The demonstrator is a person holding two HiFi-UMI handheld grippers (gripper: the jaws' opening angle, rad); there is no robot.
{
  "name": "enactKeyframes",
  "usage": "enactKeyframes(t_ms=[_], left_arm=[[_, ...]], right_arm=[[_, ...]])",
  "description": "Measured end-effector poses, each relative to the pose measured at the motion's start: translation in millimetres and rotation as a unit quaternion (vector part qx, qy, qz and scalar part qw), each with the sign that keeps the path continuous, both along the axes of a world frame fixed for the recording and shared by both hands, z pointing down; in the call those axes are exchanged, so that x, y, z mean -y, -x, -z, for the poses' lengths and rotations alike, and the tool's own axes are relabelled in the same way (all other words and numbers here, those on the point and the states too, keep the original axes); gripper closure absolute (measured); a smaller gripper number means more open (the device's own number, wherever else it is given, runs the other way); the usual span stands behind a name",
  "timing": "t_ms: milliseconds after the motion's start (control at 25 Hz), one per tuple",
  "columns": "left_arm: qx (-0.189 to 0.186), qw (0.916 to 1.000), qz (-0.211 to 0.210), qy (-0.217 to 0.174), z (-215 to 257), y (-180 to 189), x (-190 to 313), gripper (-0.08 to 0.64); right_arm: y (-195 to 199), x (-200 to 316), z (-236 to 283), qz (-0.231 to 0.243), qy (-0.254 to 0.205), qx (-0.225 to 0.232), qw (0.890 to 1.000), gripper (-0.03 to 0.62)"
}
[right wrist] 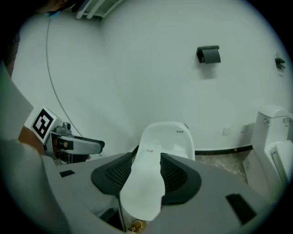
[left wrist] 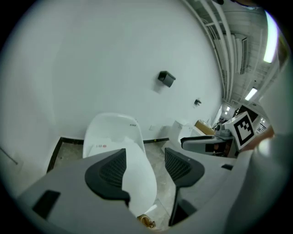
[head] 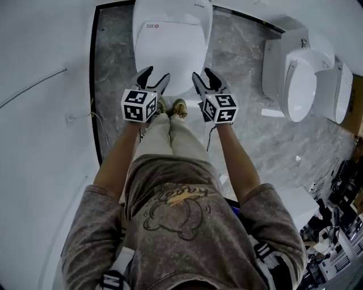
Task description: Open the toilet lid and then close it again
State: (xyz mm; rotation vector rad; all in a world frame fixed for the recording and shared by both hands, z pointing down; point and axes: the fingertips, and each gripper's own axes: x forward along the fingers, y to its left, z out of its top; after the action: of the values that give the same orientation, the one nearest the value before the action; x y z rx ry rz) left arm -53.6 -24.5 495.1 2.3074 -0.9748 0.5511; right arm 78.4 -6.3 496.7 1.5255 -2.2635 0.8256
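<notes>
Toilet lid [head: 172,51] down, long axis perpendicular to wall [head: 295,8]

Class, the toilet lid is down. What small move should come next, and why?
Probably lower the right gripper to the front edge of the lid: it lies shut, and the right gripper and left gripper hang above it, jaws open and empty.

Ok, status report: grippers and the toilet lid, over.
Left gripper open, empty. Right gripper open, empty. Toilet lid down, neither gripper on it. Nothing in the way.
</notes>
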Motion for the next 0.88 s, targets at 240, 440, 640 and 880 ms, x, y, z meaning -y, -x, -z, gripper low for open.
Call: enactKeyframes(t_ms=[240,440,640,880], left_arm=[[-0.033,0.9938,-0.051,-0.093,145.0,-11.4,9.7,0.291],[-0.054,0.9861,-0.071,-0.14,226.6,-4.7,-14.2,0.297],[-0.069,0.9813,-0.045,-0.174,254.8,20.2,-39.7,0.417],[-0.083,0.9761,0.004,-0.201,259.7,33.0,-39.9,0.551]], right_arm=[[-22.3,-2.0,127.0,0.023,-0.085,-0.008,0.996,0.401],[-34.8,-29.0,209.6,0.018,-0.146,-0.006,0.989,0.457],[-38.8,-64.7,241.1,-0.011,-0.176,0.006,0.984,0.503],[-49.1,-69.3,250.7,-0.036,-0.21,0.0,0.977,0.563]])
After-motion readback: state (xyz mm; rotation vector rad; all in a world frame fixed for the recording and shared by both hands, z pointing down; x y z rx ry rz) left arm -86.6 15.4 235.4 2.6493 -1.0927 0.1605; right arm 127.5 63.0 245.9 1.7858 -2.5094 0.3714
